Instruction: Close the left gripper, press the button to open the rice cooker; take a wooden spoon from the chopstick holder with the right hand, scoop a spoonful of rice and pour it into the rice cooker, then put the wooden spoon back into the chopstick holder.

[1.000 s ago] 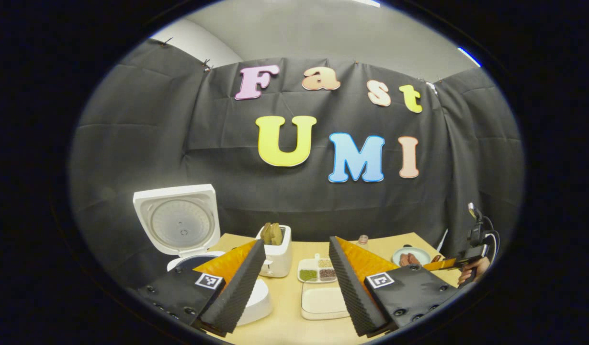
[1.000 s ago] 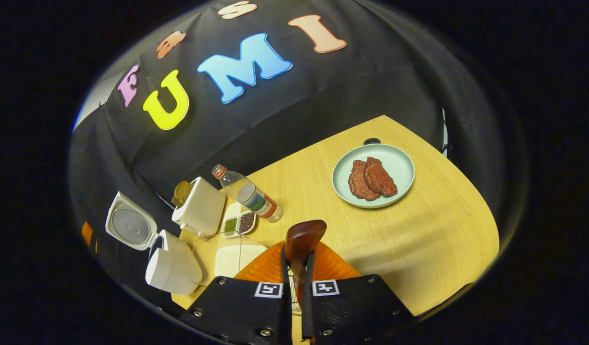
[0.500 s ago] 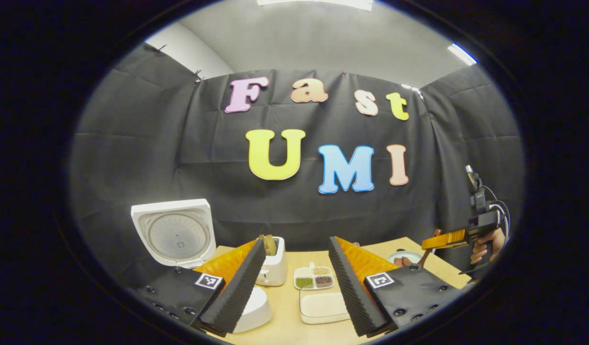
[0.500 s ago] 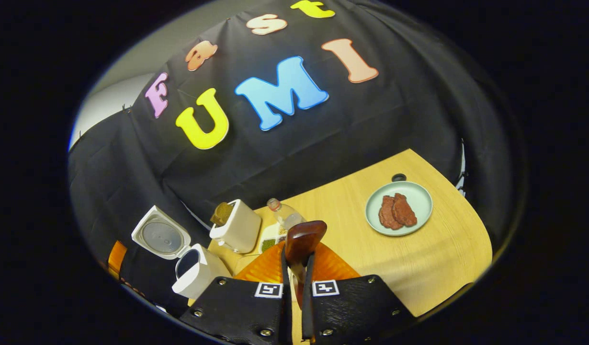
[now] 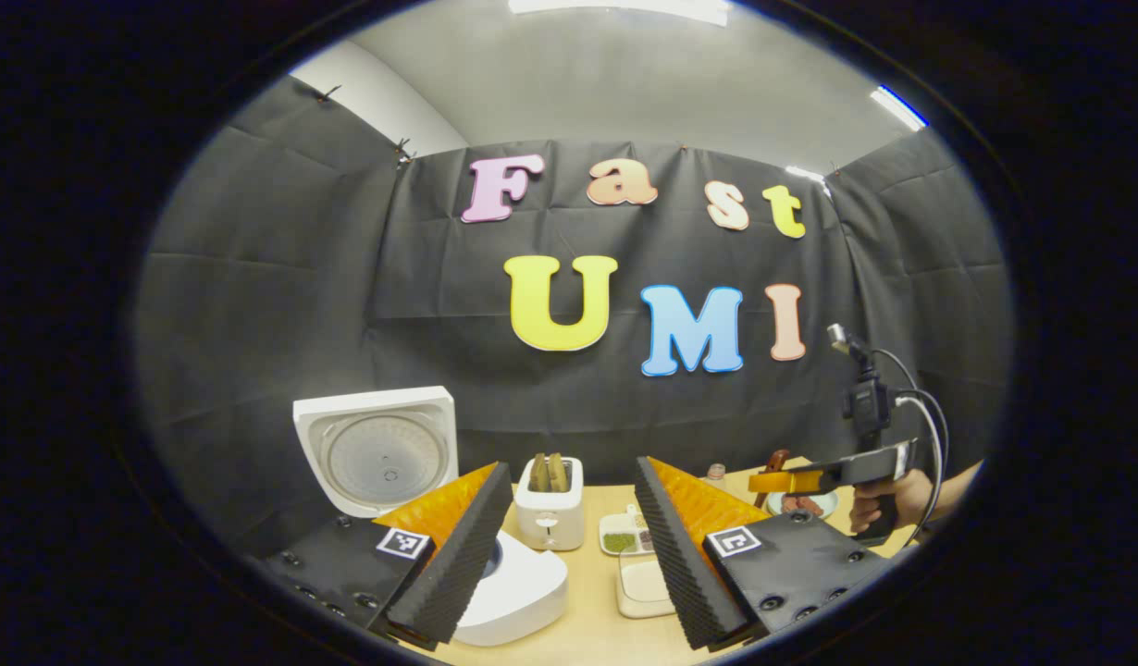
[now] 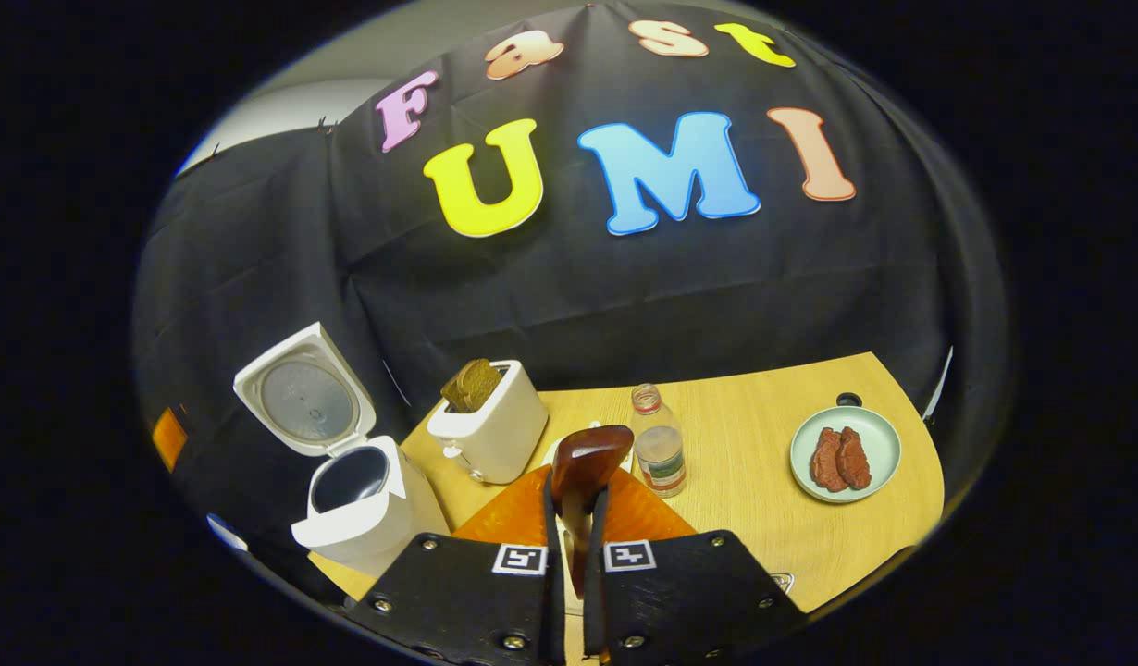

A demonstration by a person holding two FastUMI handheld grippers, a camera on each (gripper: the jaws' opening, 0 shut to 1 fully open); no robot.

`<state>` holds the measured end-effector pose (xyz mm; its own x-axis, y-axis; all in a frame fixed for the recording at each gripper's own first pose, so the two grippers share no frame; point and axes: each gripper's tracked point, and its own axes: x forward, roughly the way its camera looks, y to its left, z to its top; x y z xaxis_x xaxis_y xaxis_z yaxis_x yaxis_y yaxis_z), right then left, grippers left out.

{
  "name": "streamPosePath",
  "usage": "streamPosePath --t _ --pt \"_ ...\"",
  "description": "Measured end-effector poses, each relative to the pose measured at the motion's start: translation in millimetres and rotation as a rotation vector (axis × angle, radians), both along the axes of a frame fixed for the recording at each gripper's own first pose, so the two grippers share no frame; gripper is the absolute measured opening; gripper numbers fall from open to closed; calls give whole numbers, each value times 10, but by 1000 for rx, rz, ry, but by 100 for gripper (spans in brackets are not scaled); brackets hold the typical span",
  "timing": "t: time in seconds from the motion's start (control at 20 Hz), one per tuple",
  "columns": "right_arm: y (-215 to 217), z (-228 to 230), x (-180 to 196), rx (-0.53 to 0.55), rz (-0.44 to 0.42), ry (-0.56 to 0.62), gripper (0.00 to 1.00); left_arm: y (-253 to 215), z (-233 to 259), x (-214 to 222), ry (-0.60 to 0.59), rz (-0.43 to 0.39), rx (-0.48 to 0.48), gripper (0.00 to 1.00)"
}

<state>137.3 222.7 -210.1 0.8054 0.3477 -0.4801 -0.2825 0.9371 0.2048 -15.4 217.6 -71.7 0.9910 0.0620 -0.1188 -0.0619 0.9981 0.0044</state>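
your right tool (image 6: 569, 518) has swung back toward the rice cooker (image 6: 361, 509), clamped on the wooden spoon (image 6: 583, 467) with its bowl raised; the cooker's lid stands open. your left tool (image 5: 569, 546) hangs open above the counter (image 6: 763, 518).

A white toaster (image 6: 490, 433) holding bread stands on the worktop (image 6: 763, 518). A plastic bottle (image 6: 660, 446) stands nearby, and a plate (image 6: 845, 455) with meat lies well apart.

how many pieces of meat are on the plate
2: both lie side by side on the pale green plate at the table's far right in the right gripper view, the left piece touching the right piece. Nothing seems hidden beneath them.
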Motion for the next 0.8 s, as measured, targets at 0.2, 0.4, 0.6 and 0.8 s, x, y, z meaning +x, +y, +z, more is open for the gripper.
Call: streamPosePath --t 0.2,0.4,0.6,0.8 --pt "176 -391 81 -72 -12 9 8 257 -64 -107 12 30 -6 94" --pt "295 -597 214 -113 -27 -6 8 433 -149 -131 29 45 7 94" --pt "551 -857 251 -154 4 -15 8 461 -223 -132 42 34 -16 94" --pt "827 -970 104 -26 29 55 8 553 -280 -153 53 35 -6 94"
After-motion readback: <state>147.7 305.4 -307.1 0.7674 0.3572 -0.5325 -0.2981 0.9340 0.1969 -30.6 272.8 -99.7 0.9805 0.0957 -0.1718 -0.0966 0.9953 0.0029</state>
